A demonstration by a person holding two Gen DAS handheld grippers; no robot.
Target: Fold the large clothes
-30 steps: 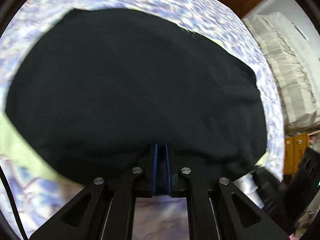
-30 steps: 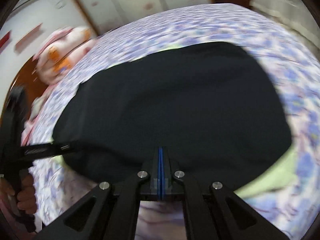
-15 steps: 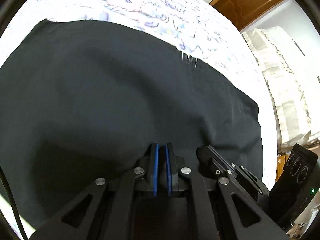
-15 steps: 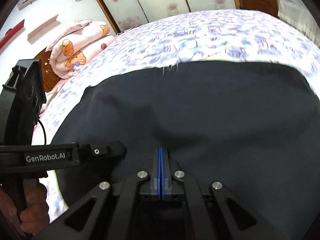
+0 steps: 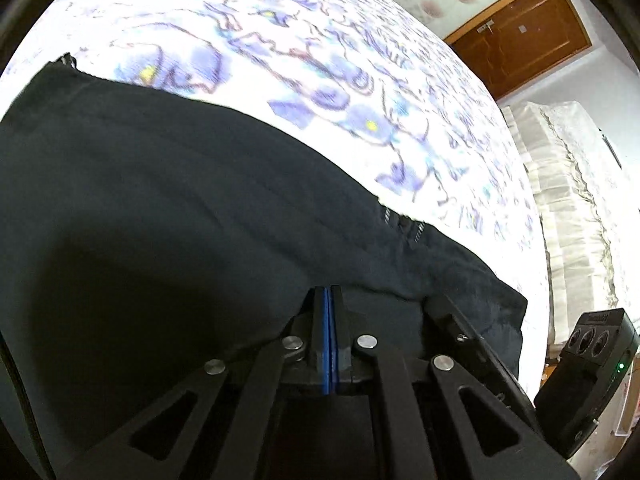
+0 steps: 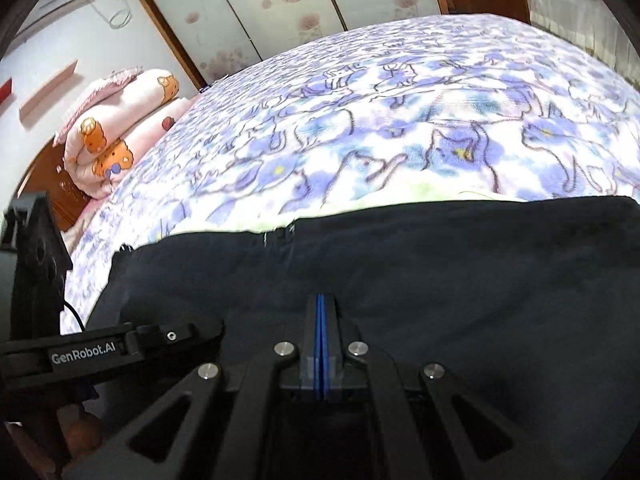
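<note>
A large black garment lies on the bed, its far edge running across the floral sheet; it also fills the lower half of the right wrist view. My left gripper is shut on the near edge of the garment, with cloth bunched around the blue pads. My right gripper is shut on the same near edge. The two grippers are close side by side: the left one shows at the left of the right wrist view, the right one at the right of the left wrist view.
The bed has a white and purple floral sheet. A rolled pink bear-print quilt lies at the bed's far left. A white covered object stands beyond the bed's right edge, and a brown door is behind it.
Both grippers have carried the near edge of the garment forward and down over the rest. The visible black area has shortened and more floral sheet shows beyond it.
</note>
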